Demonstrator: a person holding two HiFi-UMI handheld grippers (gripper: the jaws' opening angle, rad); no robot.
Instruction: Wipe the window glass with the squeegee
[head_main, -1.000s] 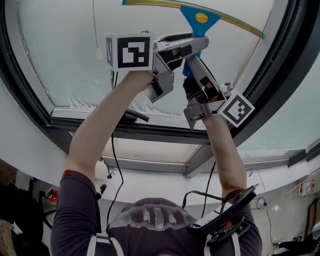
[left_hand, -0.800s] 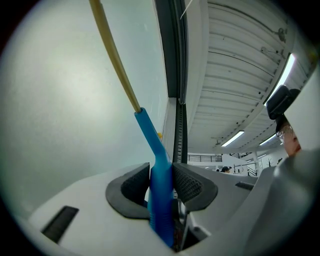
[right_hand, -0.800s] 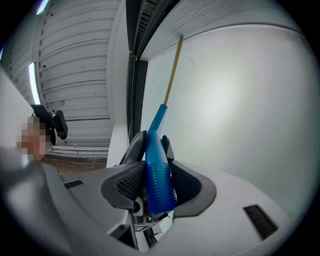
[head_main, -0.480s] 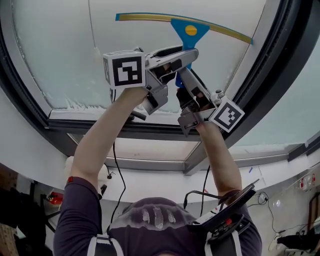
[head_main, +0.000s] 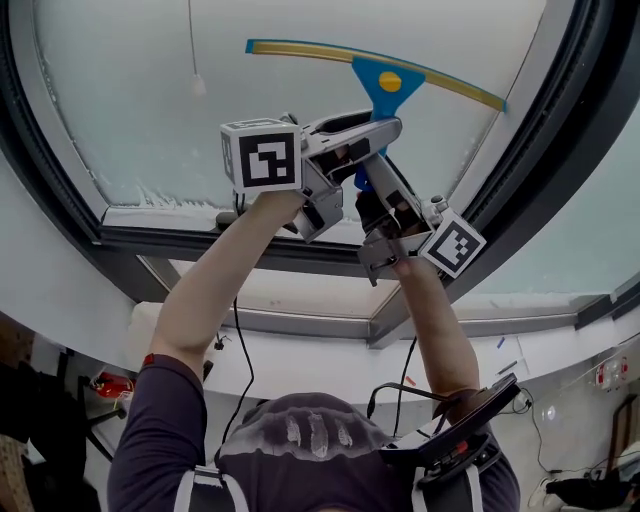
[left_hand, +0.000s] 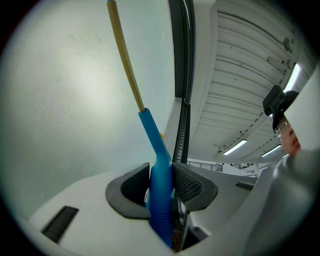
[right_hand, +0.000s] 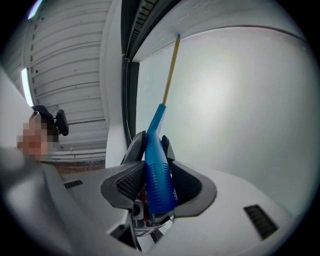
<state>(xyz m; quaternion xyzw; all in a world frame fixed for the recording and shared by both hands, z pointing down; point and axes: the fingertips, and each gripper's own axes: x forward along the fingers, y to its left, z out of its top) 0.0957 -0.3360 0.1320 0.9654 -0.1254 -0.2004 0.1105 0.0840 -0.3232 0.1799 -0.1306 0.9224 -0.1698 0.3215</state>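
squeegee (head_main: 388, 82) is lying with its long yellow blade against the frosted window glass (head_main: 130, 110), its blue handle pointing back toward the person. left claw (head_main: 380, 128) is clamping the handle between its ribbed pads, while right claw (head_main: 368, 175) is gripping the same handle nearer its end. both arms are reaching up, the dark window frame (head_main: 545, 130) running just beside the blade's right tip.

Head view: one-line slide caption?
Blue squeegee clamped by left gripper and right gripper, blade against window glass.
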